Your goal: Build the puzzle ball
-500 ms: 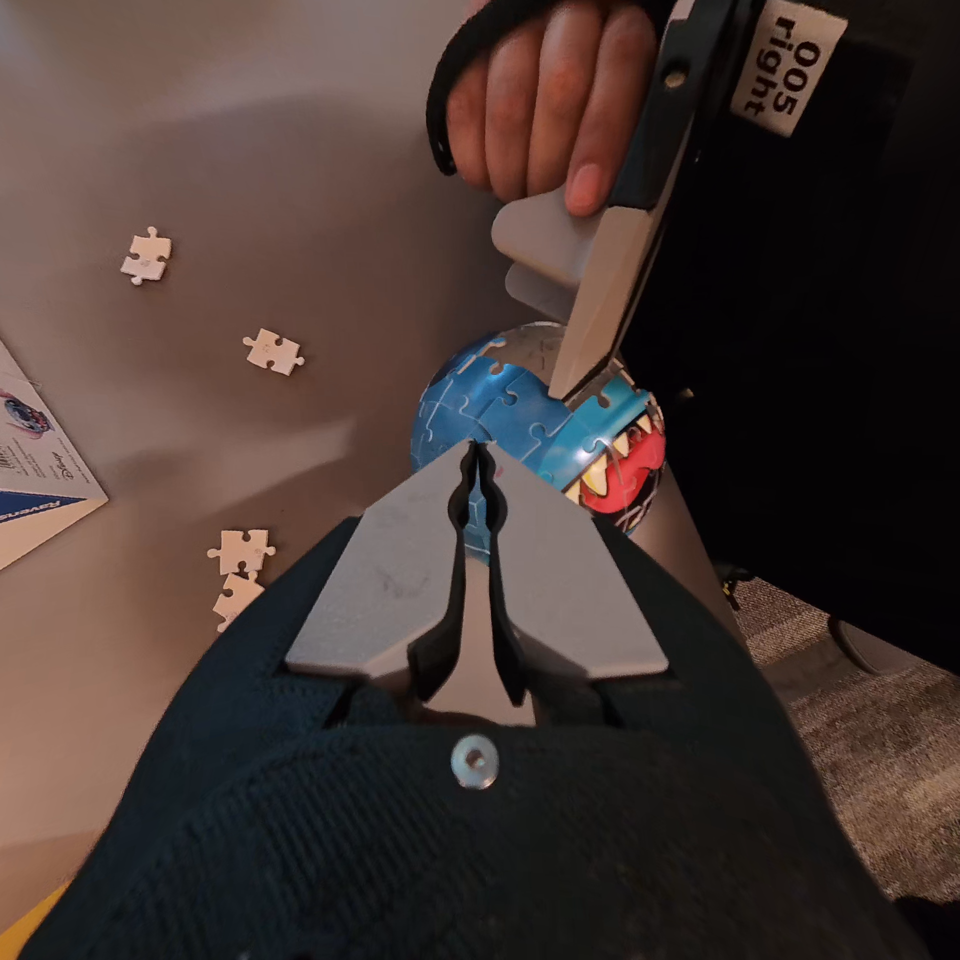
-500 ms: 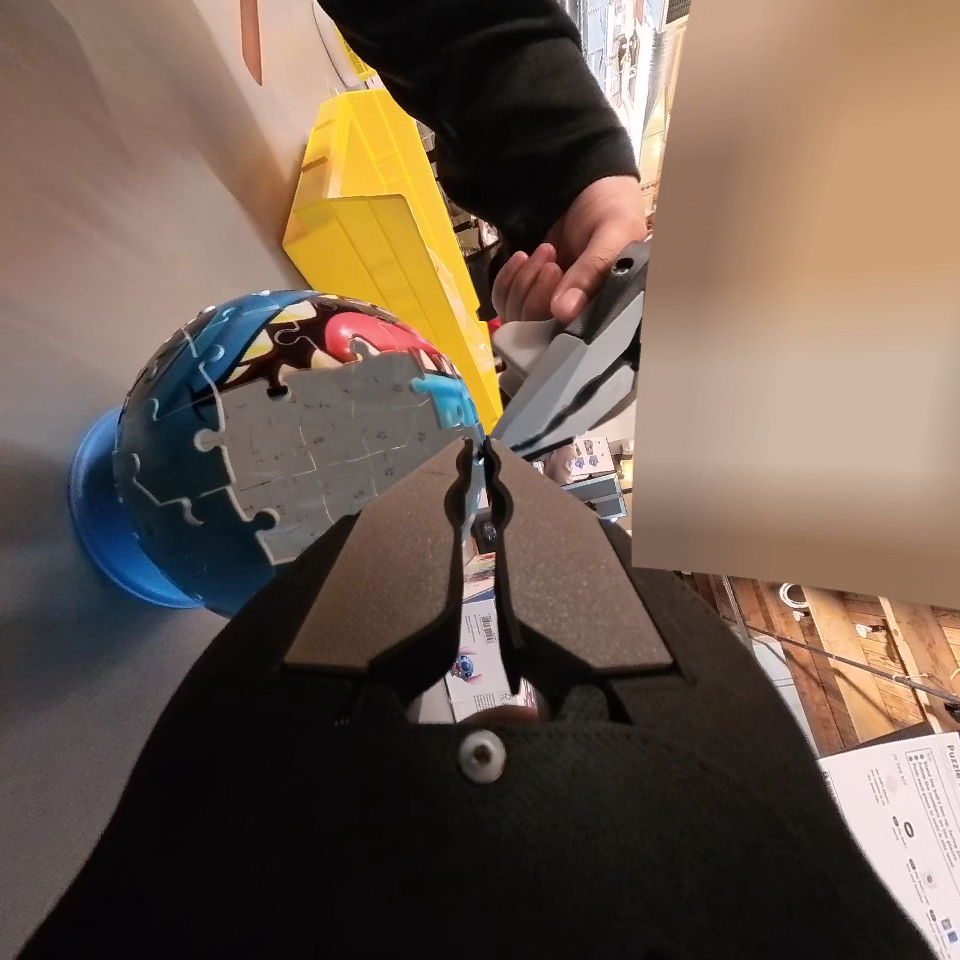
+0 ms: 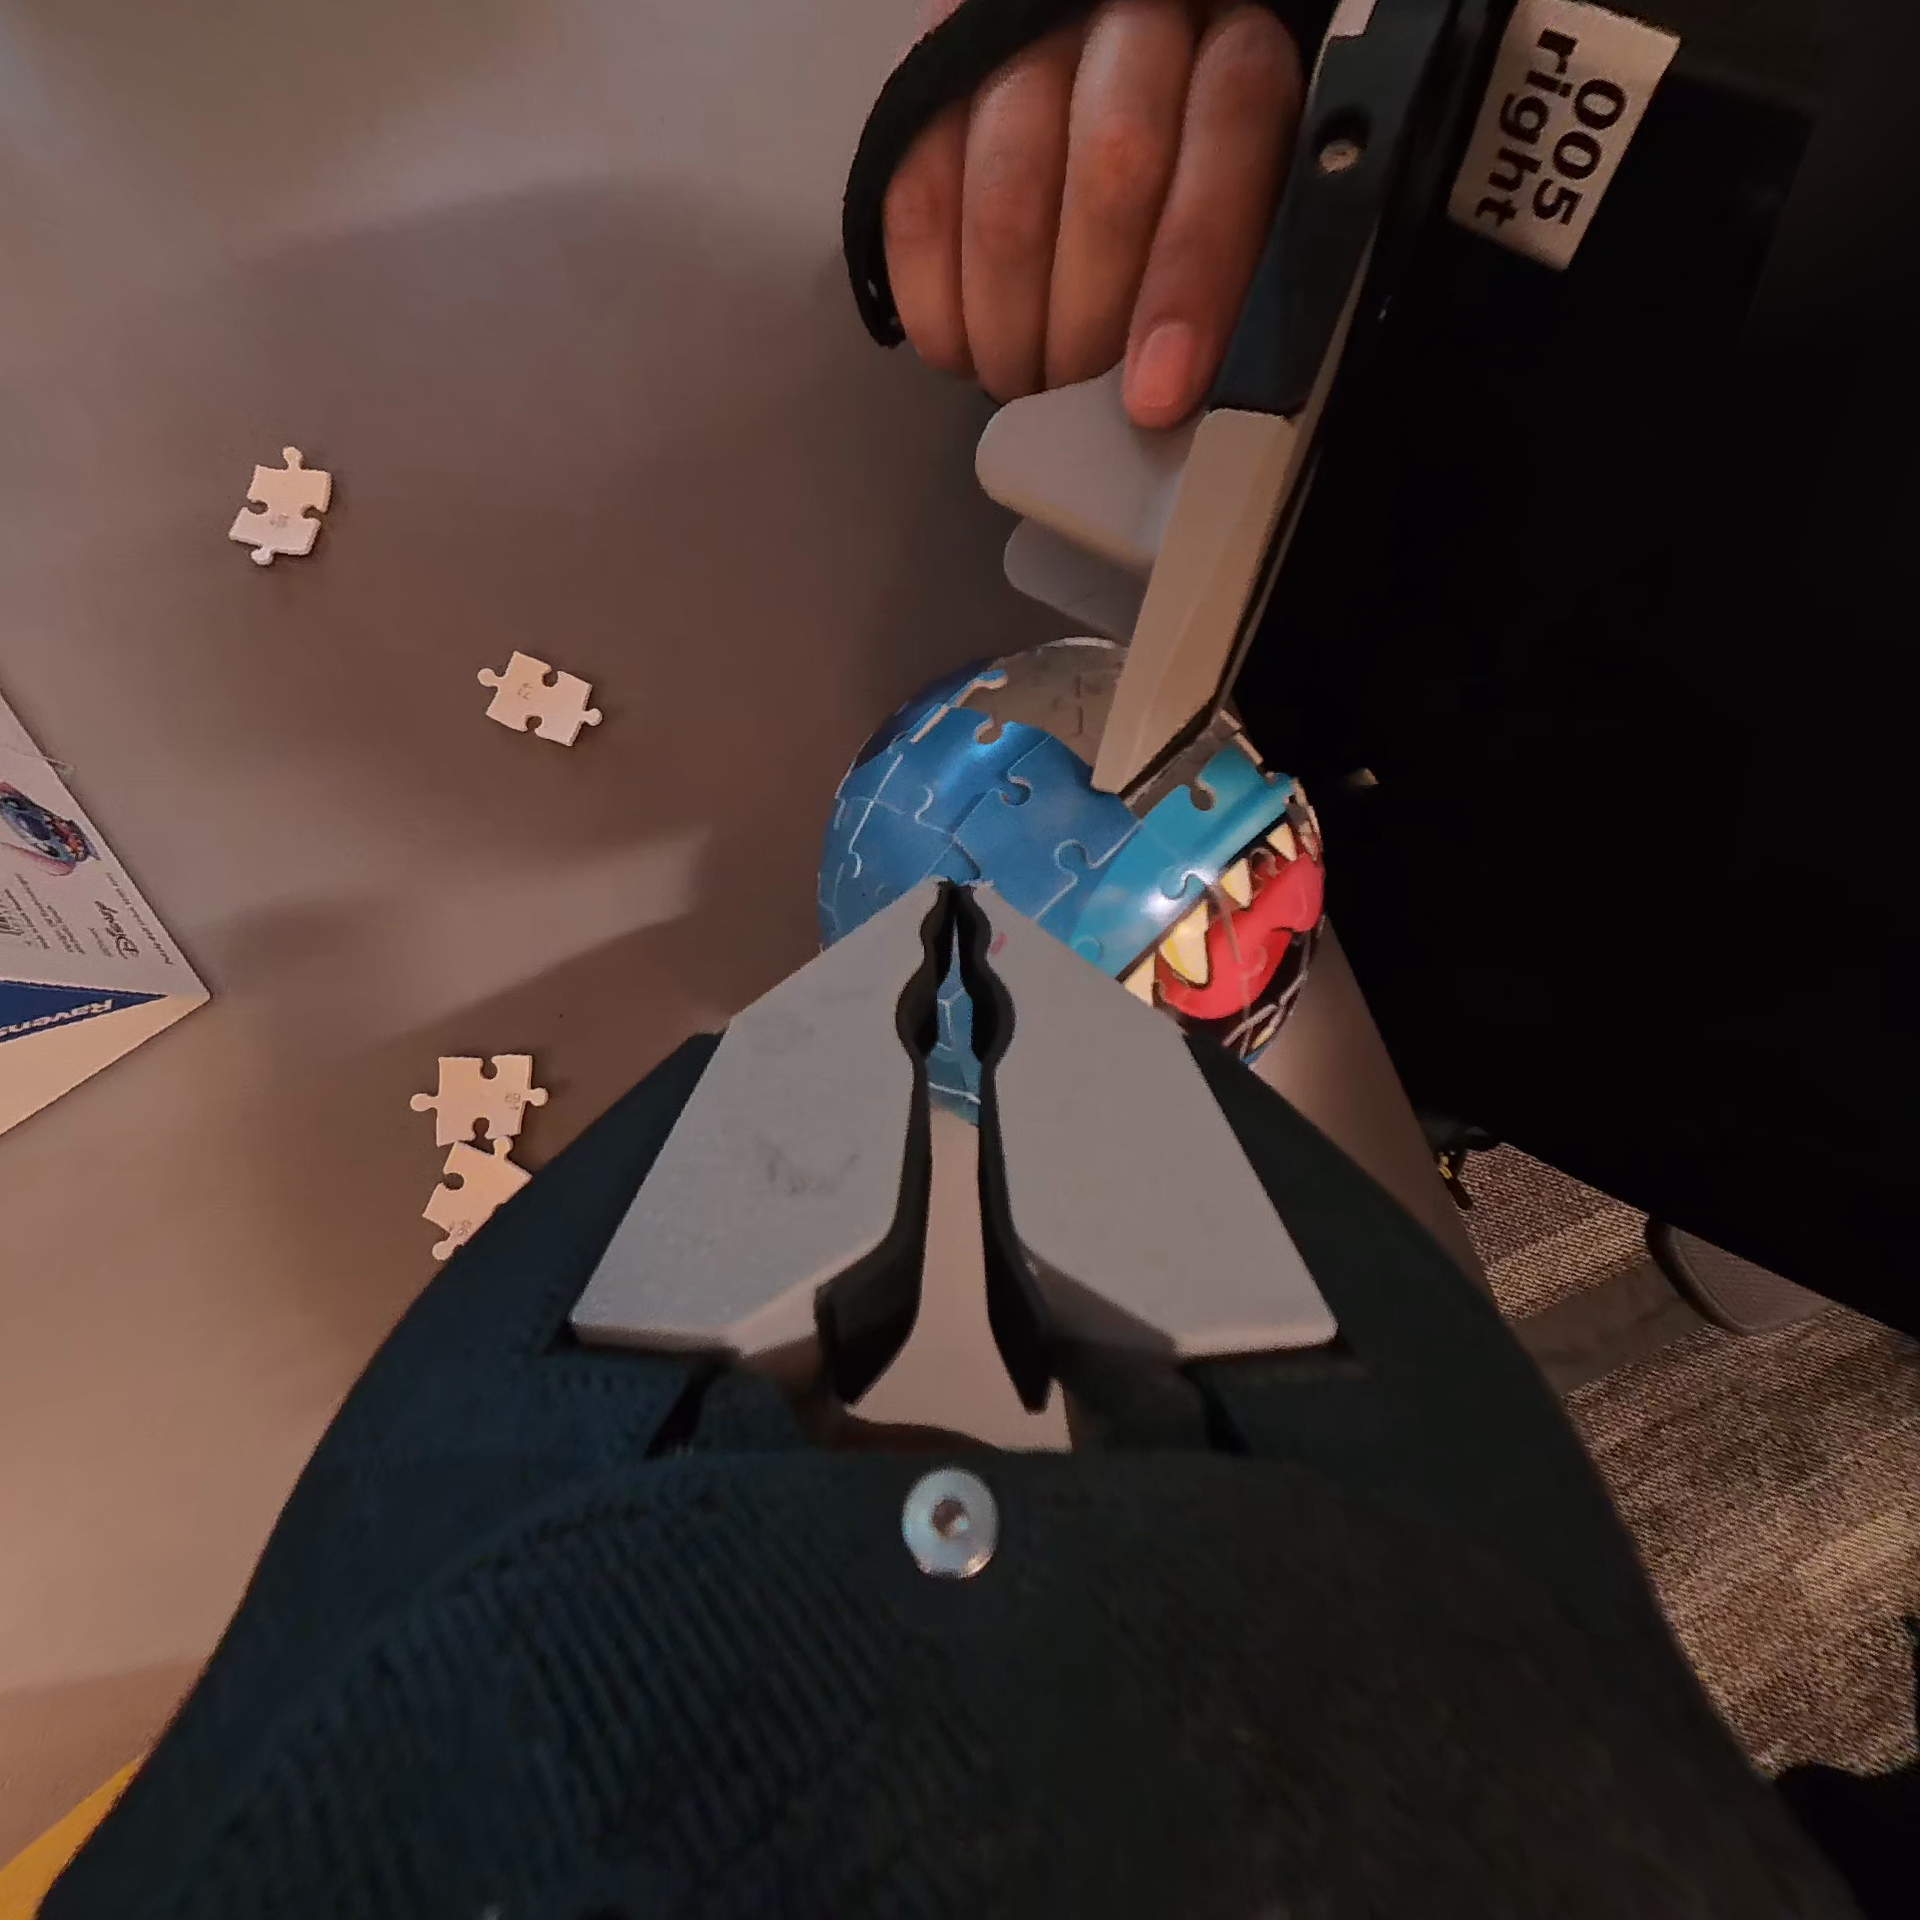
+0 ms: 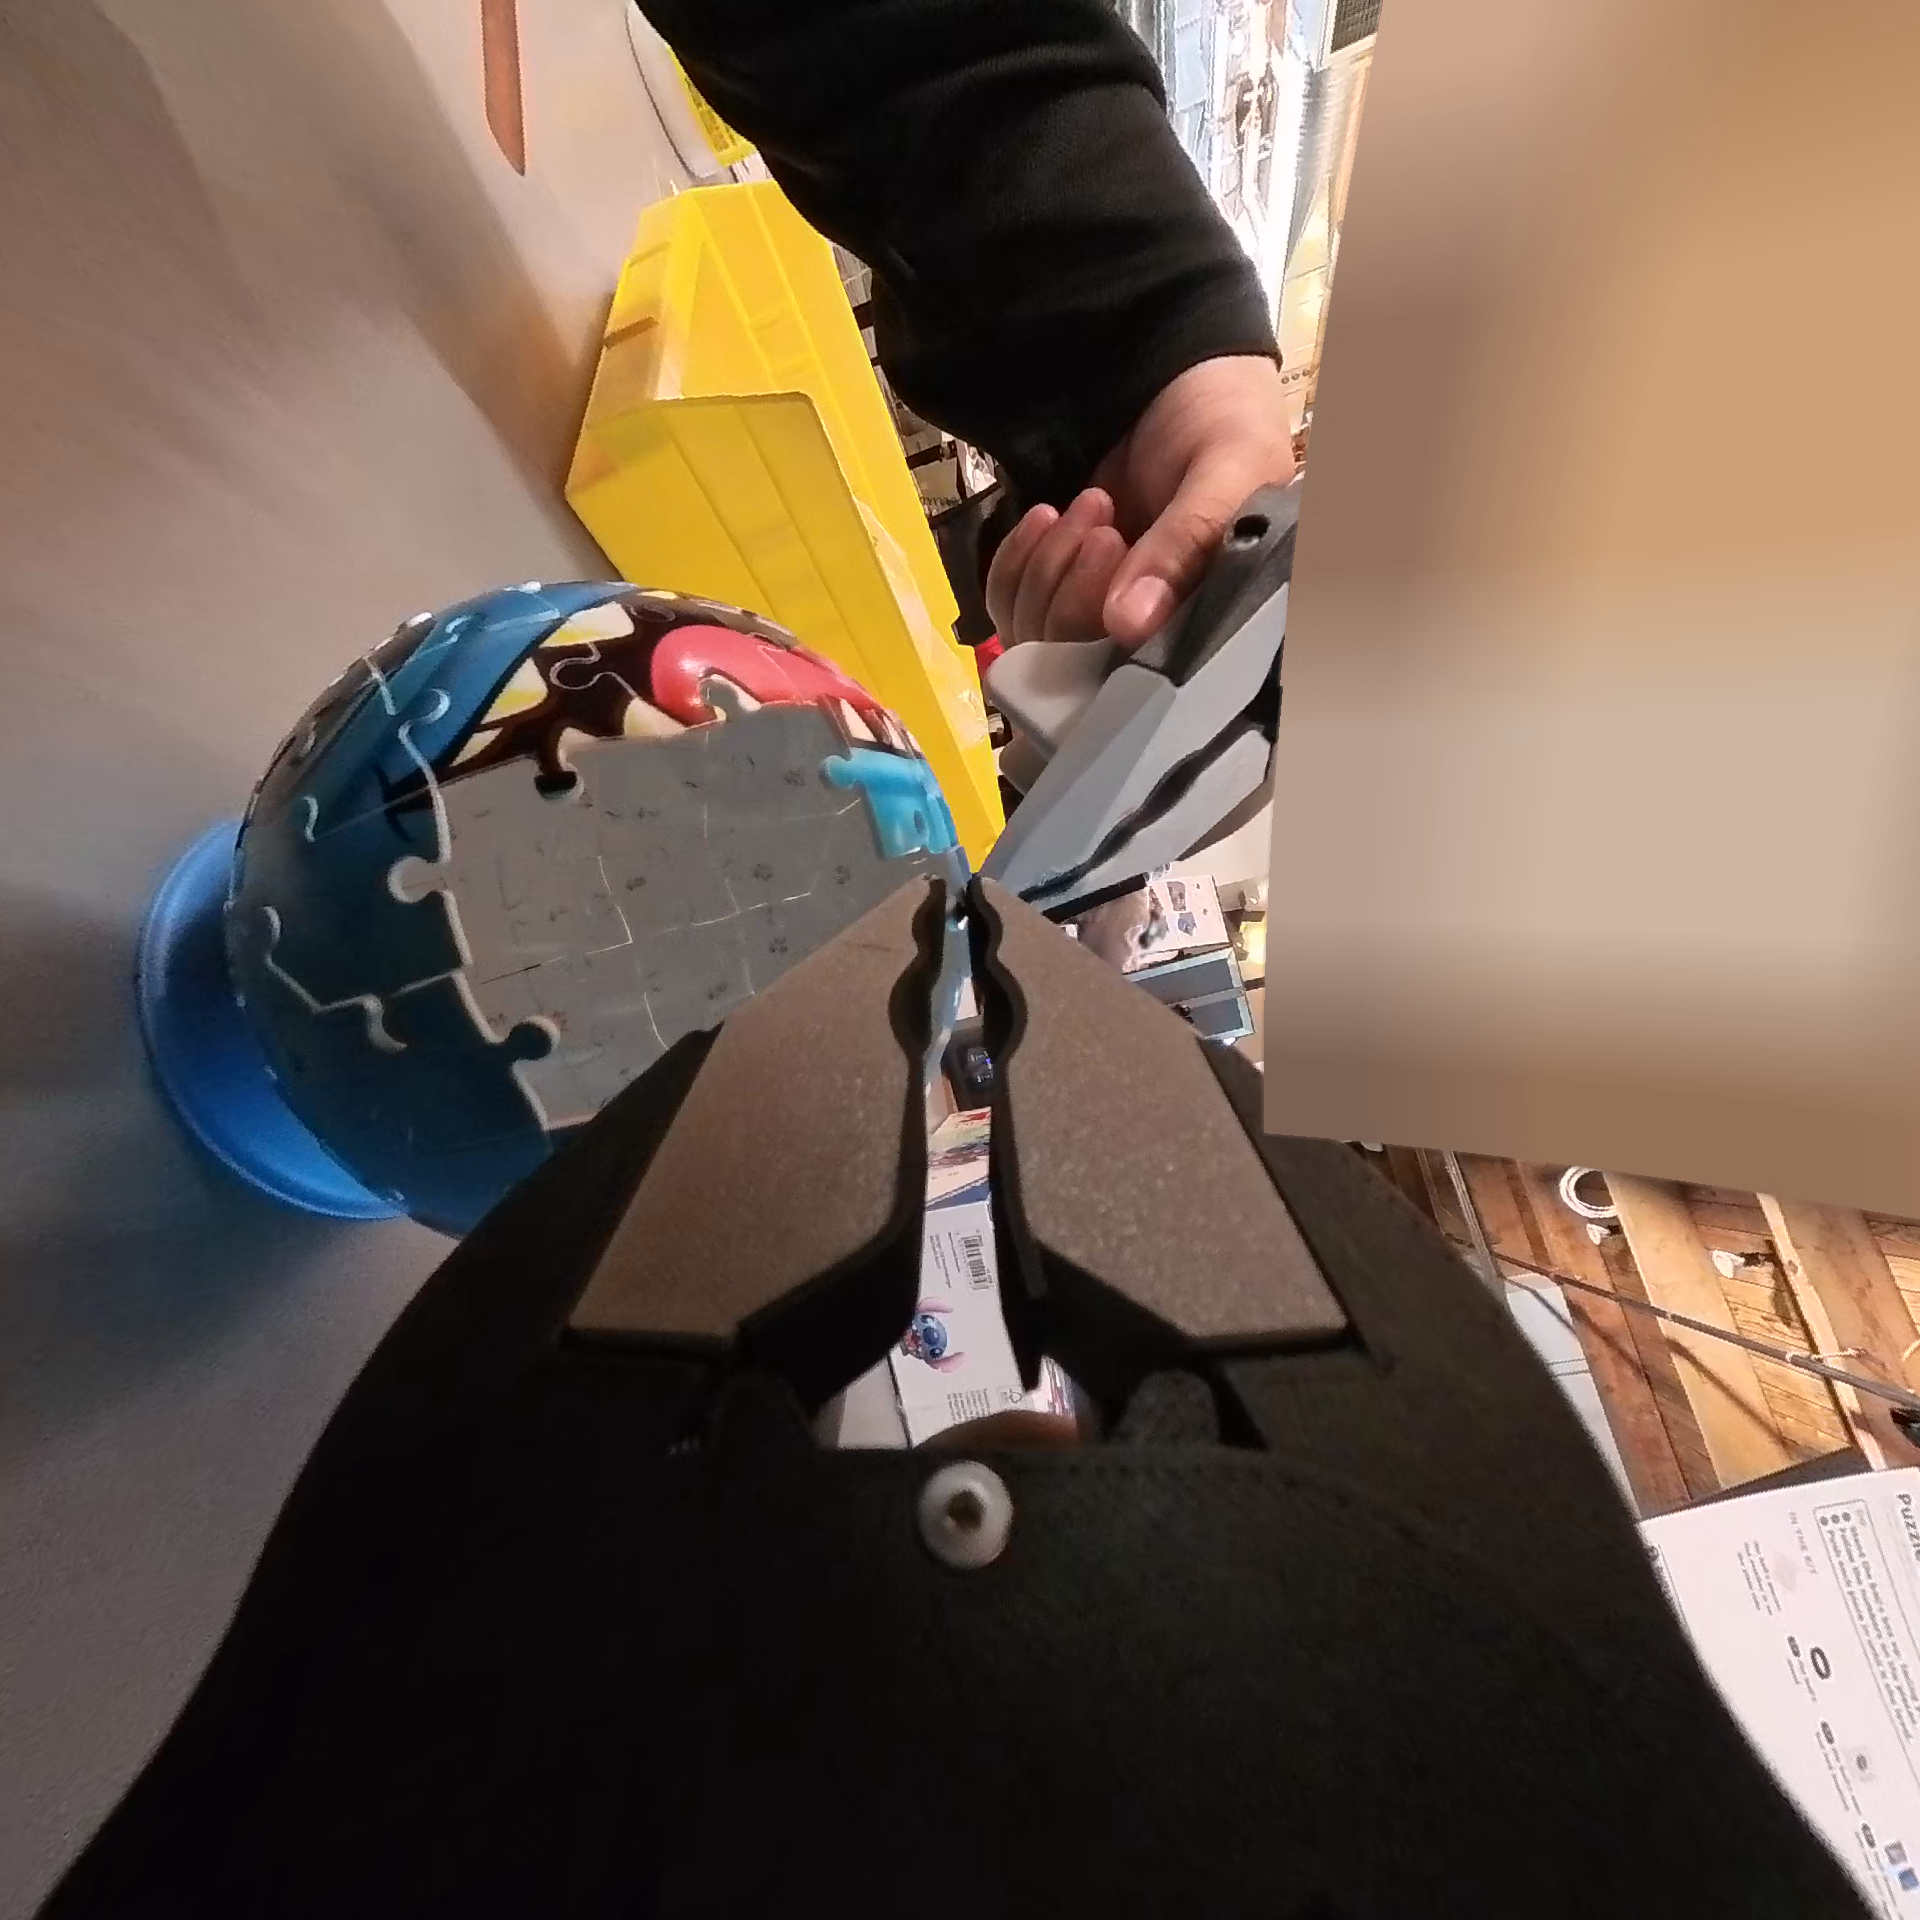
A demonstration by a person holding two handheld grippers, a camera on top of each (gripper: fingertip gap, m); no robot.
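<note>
The puzzle ball (image 3: 997,831) is blue with a red mouth and teeth, and it stands on a blue stand (image 4: 197,1039) on the grey table. An opening in the ball shows the grey inner sides of its pieces (image 4: 644,894). My left gripper (image 3: 954,896) is shut, with its grey tips against the ball's near side. It also shows in the right wrist view (image 4: 1122,790). My right gripper (image 4: 957,894) is shut on a light-blue piece (image 4: 894,810) at the rim of the opening. In the left wrist view the right gripper (image 3: 1117,774) points down onto the ball's top.
Several loose white-backed pieces (image 3: 540,698) lie on the table (image 3: 520,312) left of the ball. A printed box corner (image 3: 73,966) lies at the far left. A yellow bin (image 4: 779,468) stands behind the ball. A leaflet (image 4: 1818,1662) lies at the lower right, and the table edge with carpet (image 3: 1714,1455) is on the right. Left and right tips are no more than a few centimetres apart.
</note>
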